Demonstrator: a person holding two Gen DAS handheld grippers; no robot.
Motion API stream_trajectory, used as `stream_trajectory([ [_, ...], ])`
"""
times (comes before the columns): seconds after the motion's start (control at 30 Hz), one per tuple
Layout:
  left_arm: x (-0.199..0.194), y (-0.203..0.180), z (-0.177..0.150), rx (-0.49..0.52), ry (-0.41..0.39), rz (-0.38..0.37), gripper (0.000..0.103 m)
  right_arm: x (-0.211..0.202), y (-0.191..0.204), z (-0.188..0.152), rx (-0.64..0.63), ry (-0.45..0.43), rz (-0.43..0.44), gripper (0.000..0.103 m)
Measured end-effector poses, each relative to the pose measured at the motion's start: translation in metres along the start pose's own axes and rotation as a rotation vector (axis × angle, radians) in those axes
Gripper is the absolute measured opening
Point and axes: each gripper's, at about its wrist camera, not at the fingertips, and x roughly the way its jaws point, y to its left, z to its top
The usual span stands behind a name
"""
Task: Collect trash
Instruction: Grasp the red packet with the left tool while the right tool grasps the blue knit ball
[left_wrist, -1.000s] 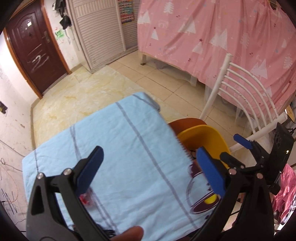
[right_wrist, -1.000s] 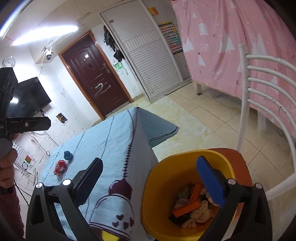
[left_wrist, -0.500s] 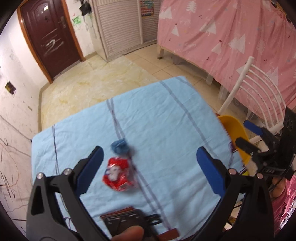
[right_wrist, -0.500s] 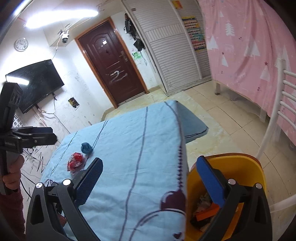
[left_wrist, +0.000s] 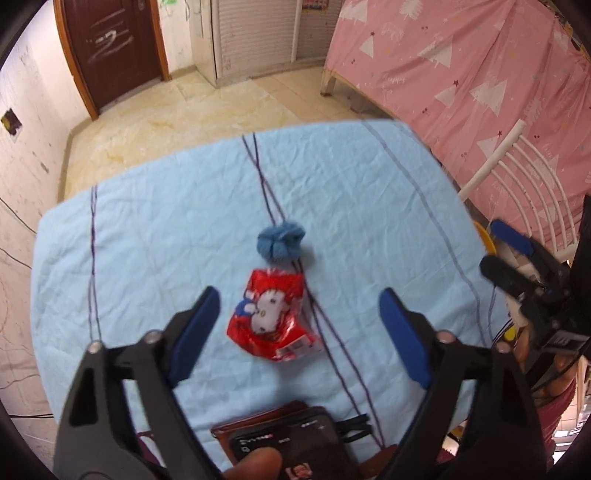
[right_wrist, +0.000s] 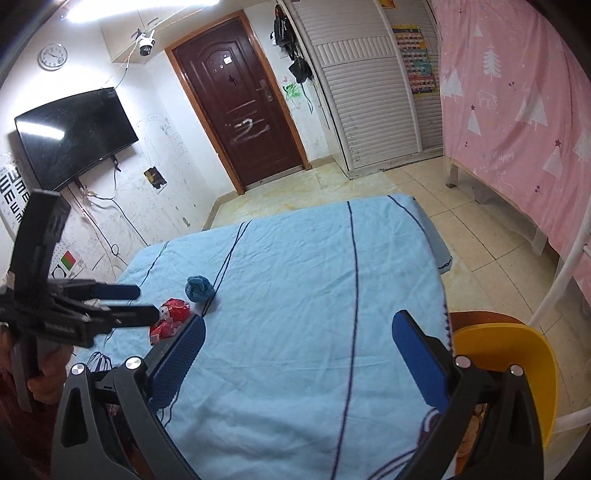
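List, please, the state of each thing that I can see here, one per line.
Left tongs: closing, nothing gripped, red snack packet between the pads.
Right tongs: open, empty.
Red snack packet: crumpled, lying on the cloth.
Blue wad: balled up, on the cloth.
Yellow bin: open.
Brown door: shut.

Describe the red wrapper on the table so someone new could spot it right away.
Start at the table under the light blue cloth. Near its middle, beside a dark stripe, lies the red snack wrapper. It is crinkled and shiny with a white cartoon face, unlike the blue yarn ball touching its far edge.
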Motion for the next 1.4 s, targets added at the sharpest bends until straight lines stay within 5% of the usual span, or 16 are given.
stream_trajectory([
  [0.53,0.023,0.033,-0.018,-0.036,0.006,-0.009,0.04,0.049,0.057,0.013,-0.059,0.078,0.033,0.094],
  [1.2,-0.018,0.107,-0.038,-0.173,-0.099,0.055,0.039,0.129,0.124,0.027,-0.134,0.191,0.051,0.094],
  [1.4,-0.02,0.12,-0.04,-0.19,-0.113,0.069,0.039,0.148,0.135,0.022,-0.151,0.238,0.032,0.053],
])
